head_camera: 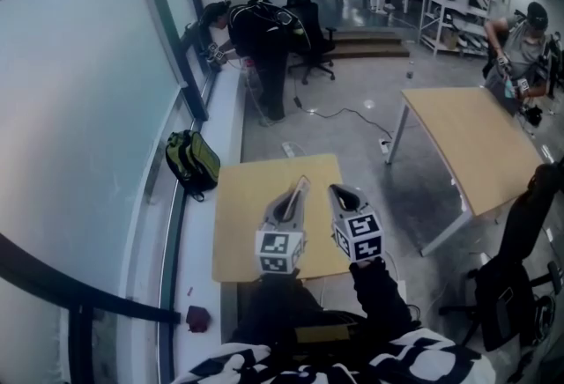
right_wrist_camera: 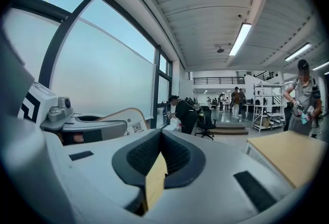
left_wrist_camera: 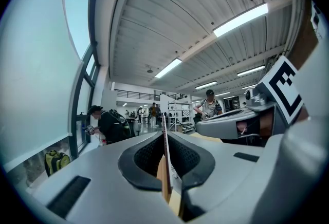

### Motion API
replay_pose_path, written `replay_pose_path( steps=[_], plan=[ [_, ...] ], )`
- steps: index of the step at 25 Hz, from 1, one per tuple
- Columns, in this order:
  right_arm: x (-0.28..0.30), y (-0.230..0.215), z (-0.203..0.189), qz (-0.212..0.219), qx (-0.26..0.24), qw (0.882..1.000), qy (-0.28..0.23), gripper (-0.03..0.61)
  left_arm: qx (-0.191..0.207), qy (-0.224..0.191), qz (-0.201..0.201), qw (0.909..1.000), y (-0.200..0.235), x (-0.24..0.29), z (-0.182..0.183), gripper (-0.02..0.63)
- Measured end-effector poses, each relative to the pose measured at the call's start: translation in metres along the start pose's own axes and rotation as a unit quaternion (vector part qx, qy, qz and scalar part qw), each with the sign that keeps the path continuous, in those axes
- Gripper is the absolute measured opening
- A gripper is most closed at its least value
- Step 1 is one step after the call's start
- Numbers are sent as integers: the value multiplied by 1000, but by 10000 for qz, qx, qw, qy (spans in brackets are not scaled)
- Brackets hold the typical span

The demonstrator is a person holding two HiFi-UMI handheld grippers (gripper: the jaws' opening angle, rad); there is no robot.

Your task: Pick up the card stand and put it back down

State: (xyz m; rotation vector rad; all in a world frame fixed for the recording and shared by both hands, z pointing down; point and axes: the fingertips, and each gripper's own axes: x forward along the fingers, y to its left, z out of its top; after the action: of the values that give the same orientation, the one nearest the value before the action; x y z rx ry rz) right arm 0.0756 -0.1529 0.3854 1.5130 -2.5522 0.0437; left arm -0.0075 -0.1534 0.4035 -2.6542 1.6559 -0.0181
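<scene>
Left claw [head_camera: 296,197]: closed on the card stand [head_camera: 300,189]. In the left gripper view the stand [left_wrist_camera: 165,174] sits edge-on and upright between the pads of the claw [left_wrist_camera: 165,136], which press on both of its faces.

Card stand location: held in the left claw over the bench [head_camera: 240,219], projecting from the claw tip toward 12 o'clock in the head view. In the right gripper view the stand [right_wrist_camera: 121,115] shows one flat face with a small square code printed near its 4 o'clock corner. It extends forward from the left claw [right_wrist_camera: 88,118]. Its lower edge is hidden behind the right claw's body, so contact with the bench cannot be determined.

Right claw [head_camera: 344,195]: narrow, with the tips meeting and nothing between them. In the right gripper view a wedge of bench surface shows below the closed tips [right_wrist_camera: 162,138]. In the head view this claw sits just beside the left claw, at its 3 o'clock, also over the bench.

Surroundings, head view:
- Backpack [head_camera: 192,162] on the floor at the bench's 10 o'clock, by the window.
- Second table [head_camera: 476,144] at the bench's 2 o'clock, well apart.
- Person [head_camera: 264,39] bent toward the window ledge at 12 o'clock.
</scene>
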Motion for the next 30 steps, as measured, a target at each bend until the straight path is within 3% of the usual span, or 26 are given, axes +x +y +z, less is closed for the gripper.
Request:
replay_pose_path(
  steps=[15,24,30],
  plan=[
    [21,22,0,435,-23,9990,-33,21,-47,113,381,9992,23,-18,-5,20],
    [61,79,-9,1181,-5,9928,188,21,-227,203,983,9947,79,-55,-21,20],
    [83,118,-31,1607,11,9860,451,21,-433,446,1367,9887,110,-81,-52,20]
  ],
)
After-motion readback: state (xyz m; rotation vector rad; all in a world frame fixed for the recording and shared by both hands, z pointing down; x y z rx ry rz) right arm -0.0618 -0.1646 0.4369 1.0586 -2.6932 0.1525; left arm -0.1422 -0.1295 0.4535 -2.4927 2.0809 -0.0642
